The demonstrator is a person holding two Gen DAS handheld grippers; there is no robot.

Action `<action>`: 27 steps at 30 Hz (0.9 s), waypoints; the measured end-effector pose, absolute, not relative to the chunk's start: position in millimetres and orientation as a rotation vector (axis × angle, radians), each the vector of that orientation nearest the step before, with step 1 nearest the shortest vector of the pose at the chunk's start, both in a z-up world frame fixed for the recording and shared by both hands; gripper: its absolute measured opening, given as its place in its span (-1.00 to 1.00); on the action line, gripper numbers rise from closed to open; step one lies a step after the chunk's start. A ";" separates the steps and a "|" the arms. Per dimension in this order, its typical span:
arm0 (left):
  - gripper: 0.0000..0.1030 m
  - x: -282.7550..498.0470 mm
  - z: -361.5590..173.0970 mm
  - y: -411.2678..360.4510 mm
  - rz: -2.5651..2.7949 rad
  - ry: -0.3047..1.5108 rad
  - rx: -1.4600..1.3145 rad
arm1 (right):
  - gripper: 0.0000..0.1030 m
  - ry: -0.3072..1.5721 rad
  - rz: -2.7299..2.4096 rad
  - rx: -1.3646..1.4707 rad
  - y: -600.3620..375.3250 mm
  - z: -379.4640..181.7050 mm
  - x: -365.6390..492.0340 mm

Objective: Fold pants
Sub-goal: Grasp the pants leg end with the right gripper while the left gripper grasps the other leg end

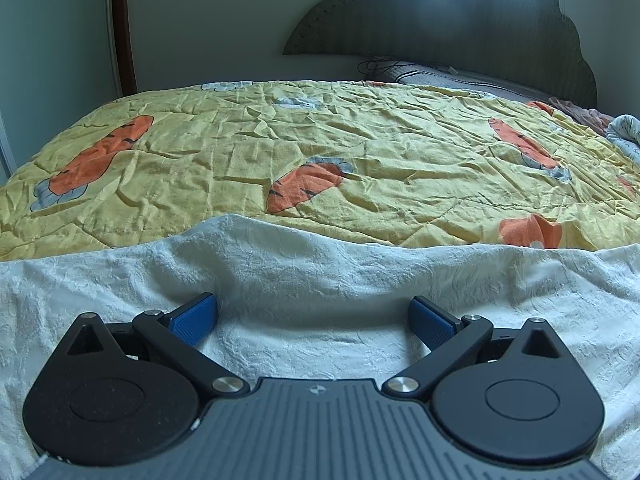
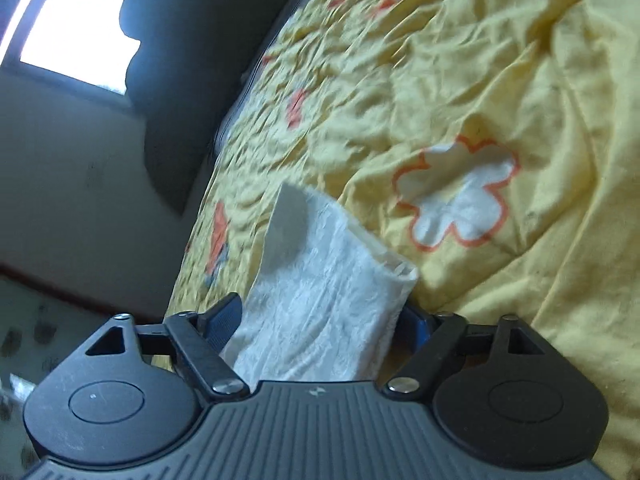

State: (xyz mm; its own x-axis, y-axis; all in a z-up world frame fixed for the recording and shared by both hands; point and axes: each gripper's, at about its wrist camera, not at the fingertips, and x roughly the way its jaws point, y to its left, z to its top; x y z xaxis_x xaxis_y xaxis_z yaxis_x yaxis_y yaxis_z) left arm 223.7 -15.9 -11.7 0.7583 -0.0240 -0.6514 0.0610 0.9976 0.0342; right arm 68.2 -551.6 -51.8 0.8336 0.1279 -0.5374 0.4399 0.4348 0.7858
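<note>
**Operator:** From my left wrist camera, the left claw (image 1: 314, 318) is spread wide, its blue pads (image 1: 194, 314) resting low on the white pants (image 1: 320, 272) and pinching nothing. The pants stretch across the near edge of the bed, from nine o'clock to three o'clock, on top of the yellow carrot-print quilt (image 1: 320, 140).

**Supervisor:** And your right side?

**Operator:** My right claw (image 2: 320, 312) is pinching a folded band of the same white pants (image 2: 320, 280). The cloth fills the gap between the fingers and sticks out toward twelve o'clock, raised off the quilt (image 2: 500, 80). That view is tilted and blurred.

**Supervisor:** Anything else in sight?

**Operator:** A dark headboard (image 1: 460, 20) at one o'clock in the left view, and a bright window (image 2: 68, 20) at ten o'clock in the right.
</note>
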 end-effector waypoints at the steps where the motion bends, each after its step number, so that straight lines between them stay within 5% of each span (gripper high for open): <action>1: 1.00 223.3 -10.7 -17.1 -0.042 0.710 0.061 | -0.69 0.586 -0.230 1.113 -550.9 -55.6 67.6; 7: 0.93 216.7 12.9 -39.1 -0.116 0.766 0.008 | -0.69 0.545 -0.227 1.013 -540.6 -51.1 63.0; 15: 0.97 227.6 62.8 -131.9 -0.653 0.907 -0.308 | -0.72 0.498 -0.064 -0.144 -362.0 10.0 72.1; 22: 0.94 246.3 39.6 -217.6 -0.845 1.074 -0.430 | -0.72 0.473 0.026 -0.264 -307.5 3.6 65.2; 25: 0.75 250.9 26.3 -225.5 -0.774 1.106 -0.483 | -0.72 0.457 0.021 -0.247 -305.6 5.6 60.5; 27: 0.28 254.8 19.7 -227.7 -0.752 1.109 -0.497 | -0.72 0.456 0.012 -0.238 -306.6 6.1 59.1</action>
State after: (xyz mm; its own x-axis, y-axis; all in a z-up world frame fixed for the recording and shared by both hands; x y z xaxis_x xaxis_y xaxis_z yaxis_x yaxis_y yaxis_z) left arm 254.8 -227.7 19.7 0.2450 -0.7530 -0.6107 0.2891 0.6580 -0.6953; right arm 59.1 -306.6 6.1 0.8981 -0.0414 -0.4378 -0.0649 0.9722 -0.2252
